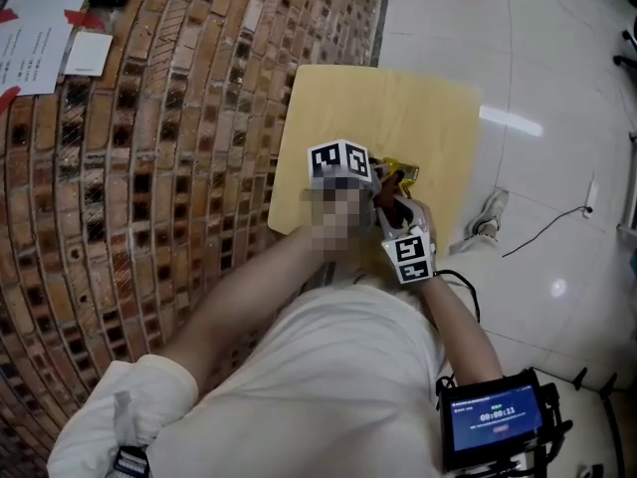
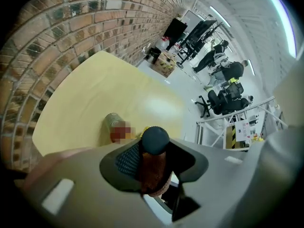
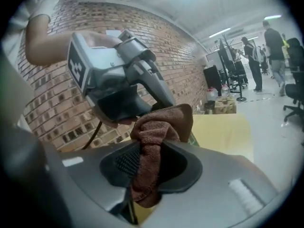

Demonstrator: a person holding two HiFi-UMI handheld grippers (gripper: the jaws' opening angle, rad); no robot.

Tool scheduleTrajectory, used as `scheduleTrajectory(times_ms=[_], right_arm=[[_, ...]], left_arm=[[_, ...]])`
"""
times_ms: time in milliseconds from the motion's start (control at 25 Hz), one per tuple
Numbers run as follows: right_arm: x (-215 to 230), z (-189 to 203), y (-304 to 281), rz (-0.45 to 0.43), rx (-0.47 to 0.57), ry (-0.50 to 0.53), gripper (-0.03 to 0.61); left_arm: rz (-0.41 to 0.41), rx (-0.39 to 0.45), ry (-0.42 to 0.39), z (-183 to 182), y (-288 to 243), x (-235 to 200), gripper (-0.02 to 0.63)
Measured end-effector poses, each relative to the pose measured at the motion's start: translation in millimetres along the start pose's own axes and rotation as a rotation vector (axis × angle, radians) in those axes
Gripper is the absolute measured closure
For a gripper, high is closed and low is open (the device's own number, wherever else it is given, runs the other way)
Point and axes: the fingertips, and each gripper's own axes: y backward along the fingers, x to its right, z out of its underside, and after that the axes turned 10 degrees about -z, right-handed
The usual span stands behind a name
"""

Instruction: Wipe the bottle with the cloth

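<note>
Bottle (image 2: 155,139) with a round dark cap (matte); cloth (image 3: 151,148) brown, bunched.

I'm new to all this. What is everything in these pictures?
table: one, pale yellow, beside the brick wall
brick wall: one, reddish brown, left of the table
bottle: one, brownish with a dark cap, in the left gripper
cloth: one, brown, in the right gripper
small container: one, grey-green, on the table, partly blurred
papers: several, white, on the wall
office chairs: several, black, far background
screen: one, black with blue display, by the person's right elbow
left gripper: one, grey, shut on the bottle
right gripper: one, grey, shut on the cloth
</note>
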Motion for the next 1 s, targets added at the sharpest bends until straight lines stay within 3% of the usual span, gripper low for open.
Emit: scheduleTrajectory(times_ms=[200,560,1000], right_arm=[[1,-10,-9,0.005,0.02,-0.003,0.477],[-4,-18,-13,-0.049,0.042,0.003,0.48],[19,-2,-11,-0.063,0.048,-0.183,0.487]], left_arm=[[0.009,0.002,0.056,5,1,-4,0.442],[0.005,0.036,0.042,11,2,-3,0.442],[0.012,0.046,0.039,20,1,-1,0.443]])
